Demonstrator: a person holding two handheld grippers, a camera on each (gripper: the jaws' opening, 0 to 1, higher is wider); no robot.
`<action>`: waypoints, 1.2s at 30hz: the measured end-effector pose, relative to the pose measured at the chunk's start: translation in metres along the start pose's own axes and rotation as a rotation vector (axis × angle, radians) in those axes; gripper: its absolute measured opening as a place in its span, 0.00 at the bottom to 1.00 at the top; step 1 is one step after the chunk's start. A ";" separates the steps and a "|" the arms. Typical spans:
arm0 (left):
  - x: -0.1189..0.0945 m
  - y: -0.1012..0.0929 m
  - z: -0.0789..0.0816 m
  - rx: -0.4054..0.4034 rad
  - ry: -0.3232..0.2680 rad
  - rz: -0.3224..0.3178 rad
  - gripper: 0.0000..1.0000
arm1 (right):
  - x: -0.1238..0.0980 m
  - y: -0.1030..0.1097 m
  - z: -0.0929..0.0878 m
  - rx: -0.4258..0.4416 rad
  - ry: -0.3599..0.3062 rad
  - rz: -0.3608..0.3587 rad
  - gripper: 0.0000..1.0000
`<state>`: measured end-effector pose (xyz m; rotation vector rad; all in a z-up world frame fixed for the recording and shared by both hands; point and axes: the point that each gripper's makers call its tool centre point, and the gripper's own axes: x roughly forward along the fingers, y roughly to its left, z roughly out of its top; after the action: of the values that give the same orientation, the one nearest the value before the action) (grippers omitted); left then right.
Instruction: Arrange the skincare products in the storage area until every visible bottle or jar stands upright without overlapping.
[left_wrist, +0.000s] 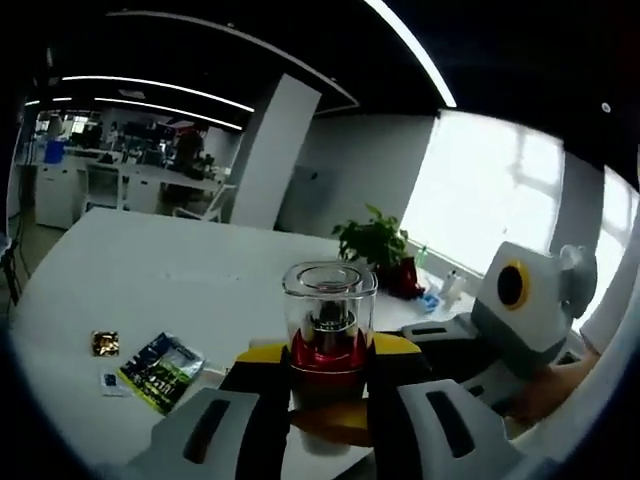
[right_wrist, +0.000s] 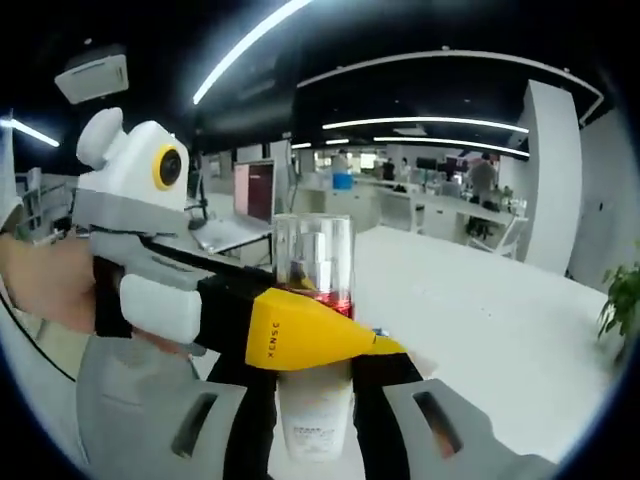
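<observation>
**Bottle gripped by both tongs above the desk**

The bottle (left_wrist: 329, 325), with a clear cap, red collar and pale body, stands upright, held off the white desk (left_wrist: 150, 280). The left gripper (left_wrist: 330, 385) clenches it at the collar; the right gripper (right_wrist: 312, 400) grasps its white lower body. A potted plant (left_wrist: 378, 245) sits toward the desk's far edge, and a printed packet (left_wrist: 160, 370) lies near the close edge.

clear-capped red bottle (left_wrist: 328, 330), yellow-tipped tongs (left_wrist: 328, 365)

Both claws (right_wrist: 312, 385) clamp clear-capped bottle (right_wrist: 314, 330) above white table (right_wrist: 480, 310)
</observation>
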<state>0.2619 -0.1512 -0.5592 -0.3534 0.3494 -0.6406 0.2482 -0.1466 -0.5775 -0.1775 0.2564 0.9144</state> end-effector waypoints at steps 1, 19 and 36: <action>-0.003 -0.002 0.005 -0.033 -0.001 -0.045 0.25 | -0.002 0.004 0.008 0.001 -0.043 0.048 0.29; -0.056 -0.092 0.051 0.072 -0.005 -0.632 0.24 | -0.059 0.065 0.047 0.036 -0.034 0.771 0.32; -0.040 -0.087 0.090 0.088 -0.256 -0.444 0.27 | -0.051 0.025 0.076 0.188 -0.158 0.404 0.28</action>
<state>0.2250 -0.1721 -0.4350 -0.4278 -0.0068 -1.0298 0.2093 -0.1503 -0.4910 0.1262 0.2333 1.2912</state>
